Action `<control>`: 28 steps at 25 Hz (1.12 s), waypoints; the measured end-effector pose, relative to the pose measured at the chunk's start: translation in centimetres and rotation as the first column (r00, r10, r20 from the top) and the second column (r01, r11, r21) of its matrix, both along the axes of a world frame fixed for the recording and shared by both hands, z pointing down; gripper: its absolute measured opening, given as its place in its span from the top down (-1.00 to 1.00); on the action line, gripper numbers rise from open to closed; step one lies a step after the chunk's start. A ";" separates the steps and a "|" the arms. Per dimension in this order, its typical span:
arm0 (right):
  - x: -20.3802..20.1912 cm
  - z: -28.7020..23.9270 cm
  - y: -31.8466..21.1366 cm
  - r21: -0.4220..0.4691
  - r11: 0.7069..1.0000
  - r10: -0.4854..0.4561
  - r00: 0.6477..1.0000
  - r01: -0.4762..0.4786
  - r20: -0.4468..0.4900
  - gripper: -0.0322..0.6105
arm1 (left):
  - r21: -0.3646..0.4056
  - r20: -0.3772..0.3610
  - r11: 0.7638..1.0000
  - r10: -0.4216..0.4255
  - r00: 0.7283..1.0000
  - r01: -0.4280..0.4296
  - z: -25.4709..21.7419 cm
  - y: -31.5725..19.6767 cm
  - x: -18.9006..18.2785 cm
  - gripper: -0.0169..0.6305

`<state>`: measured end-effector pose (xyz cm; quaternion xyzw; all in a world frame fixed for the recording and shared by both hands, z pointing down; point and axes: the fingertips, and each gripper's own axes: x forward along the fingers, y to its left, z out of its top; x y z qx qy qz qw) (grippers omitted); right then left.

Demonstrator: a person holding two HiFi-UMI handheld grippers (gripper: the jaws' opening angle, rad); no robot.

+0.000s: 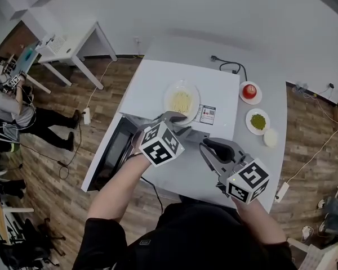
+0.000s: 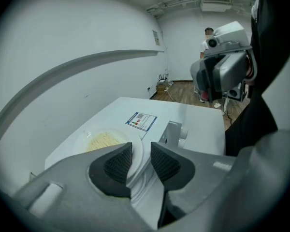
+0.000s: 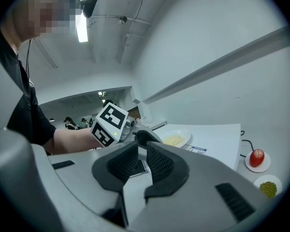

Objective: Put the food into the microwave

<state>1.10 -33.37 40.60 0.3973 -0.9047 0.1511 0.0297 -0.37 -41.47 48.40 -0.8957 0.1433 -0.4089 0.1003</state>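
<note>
A white plate of yellow noodles [image 1: 182, 101] lies on top of the white microwave [image 1: 158, 83], whose dark-glass door [image 1: 115, 151] hangs open at the left. My left gripper [image 1: 173, 117] is at the plate's near rim. In the left gripper view the jaws [image 2: 141, 161] are closed on the rim of the plate of noodles [image 2: 104, 141]. My right gripper [image 1: 209, 148] hovers just right of it over the microwave top, shut with nothing in it [image 3: 142, 161]. The right gripper view shows the plate of noodles [image 3: 174, 139] beyond the left gripper's marker cube [image 3: 108, 124].
On the grey table right of the microwave stand a plate with a red fruit [image 1: 249, 91], a plate of green food [image 1: 258, 121] and a small white bowl [image 1: 270, 138]. A black cable [image 1: 231, 66] runs behind. A printed label [image 1: 207, 114] lies by the noodle plate.
</note>
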 end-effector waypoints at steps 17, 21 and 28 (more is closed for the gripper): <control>-2.5 0.3 1.4 0.001 0.999 0.046 0.998 -0.046 -0.043 0.70 | 0.289 0.162 0.939 0.142 0.976 -0.185 1.2 1.7 -0.9 0.61; -2.7 0.6 1.8 -0.005 0.998 0.063 0.997 -0.063 -0.048 0.70 | 0.278 0.145 0.942 0.150 0.978 -0.186 1.2 1.6 -0.9 0.60; -2.8 0.9 2.5 -0.007 0.997 0.078 0.995 -0.079 -0.054 0.70 | 0.334 0.170 0.921 0.153 0.974 -0.203 1.0 2.2 -1.3 0.70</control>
